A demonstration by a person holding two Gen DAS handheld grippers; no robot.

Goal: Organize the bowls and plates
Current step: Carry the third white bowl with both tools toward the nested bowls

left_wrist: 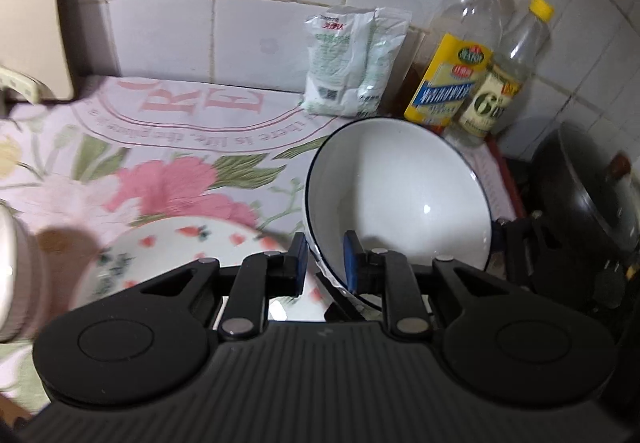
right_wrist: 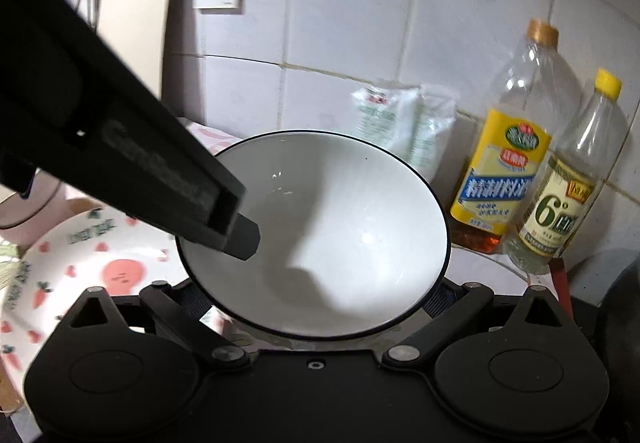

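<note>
A white bowl with a dark blue rim hangs tilted above the floral cloth. My left gripper is shut on its near rim, one blue pad inside and one outside. In the right wrist view the same bowl sits between the wide-set fingers of my right gripper, whose pads press its outer wall on both sides. The left gripper reaches in from the upper left onto the rim. A white plate printed with strawberries and carrots lies on the cloth below and to the left of the bowl; the same plate shows in the right wrist view.
Two oil and vinegar bottles and a white bag stand against the tiled wall behind. A black wok sits at the right. A pale cup is at the left edge. The floral cloth covers the counter.
</note>
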